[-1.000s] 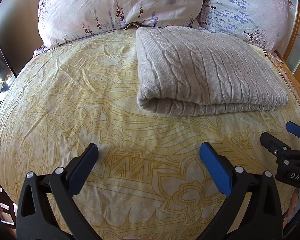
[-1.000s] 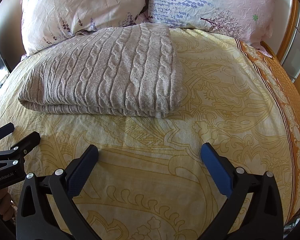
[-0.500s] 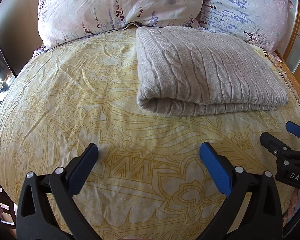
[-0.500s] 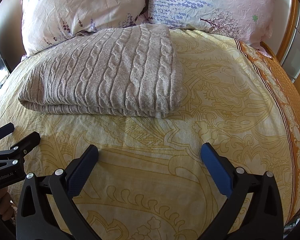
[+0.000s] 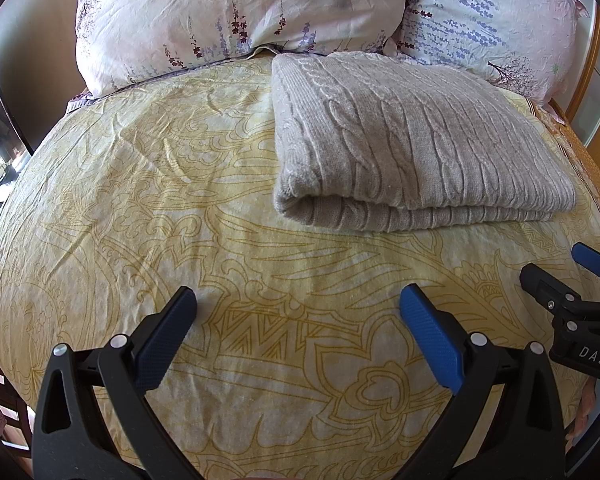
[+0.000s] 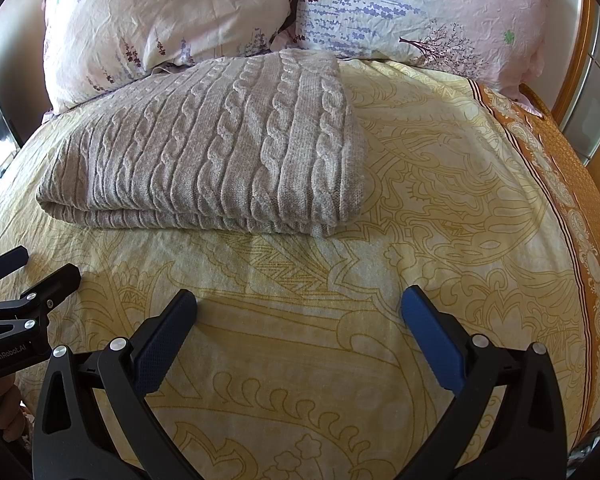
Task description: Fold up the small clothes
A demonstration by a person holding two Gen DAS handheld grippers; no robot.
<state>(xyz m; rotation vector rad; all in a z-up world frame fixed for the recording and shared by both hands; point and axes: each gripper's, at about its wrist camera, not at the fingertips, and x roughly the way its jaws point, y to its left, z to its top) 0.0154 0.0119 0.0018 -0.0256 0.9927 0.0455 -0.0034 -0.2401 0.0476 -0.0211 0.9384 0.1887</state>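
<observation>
Left wrist: left gripper (image 5: 298, 330) spread, folded sweater (image 5: 412, 144) beyond; right gripper (image 6: 299, 330) spread

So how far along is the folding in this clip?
Done, by the look of it: the beige cable-knit sweater lies folded in a neat rectangle on the yellow patterned bedspread. In hand: nothing; the left gripper and right gripper hover open and apart from it. No other garment shows.
</observation>
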